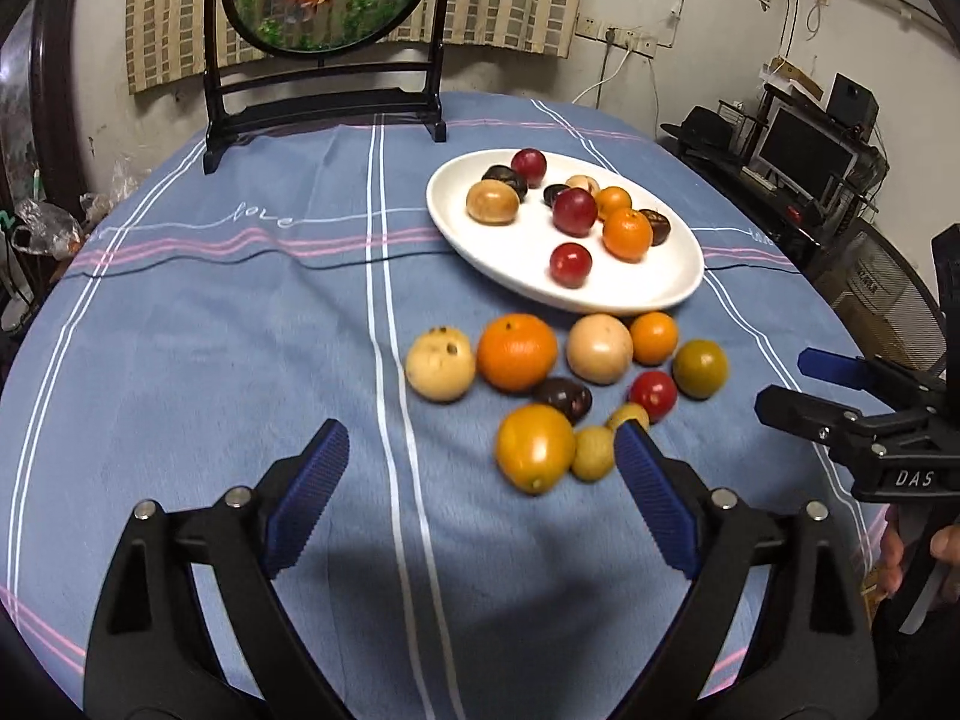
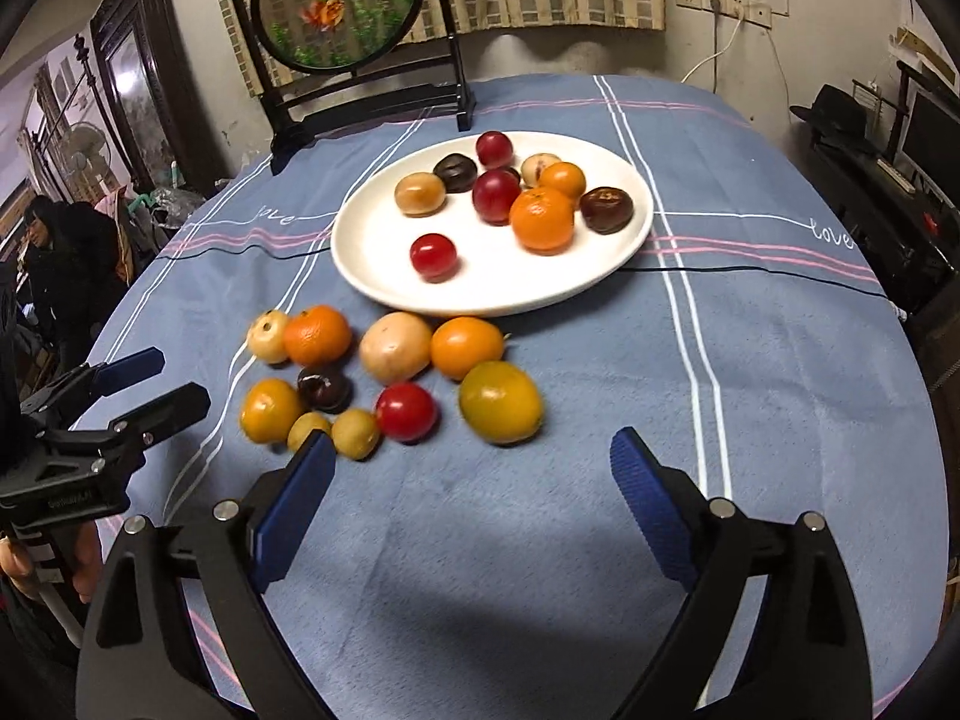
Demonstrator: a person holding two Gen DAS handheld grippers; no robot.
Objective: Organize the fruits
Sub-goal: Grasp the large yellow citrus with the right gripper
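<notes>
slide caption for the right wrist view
Open right gripper over loose fruits near white plate.

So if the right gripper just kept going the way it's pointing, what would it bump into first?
Probably bare tablecloth: the right gripper is open, empty and angled down at the cloth. If it cleared that, the yellow-green fruit looks nearest ahead, though depth is hard to judge.

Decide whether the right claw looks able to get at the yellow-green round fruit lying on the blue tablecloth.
Probably yes: the right claw stands open and empty just short of the yellow-green round fruit, with only bare blue tablecloth between them.
</notes>
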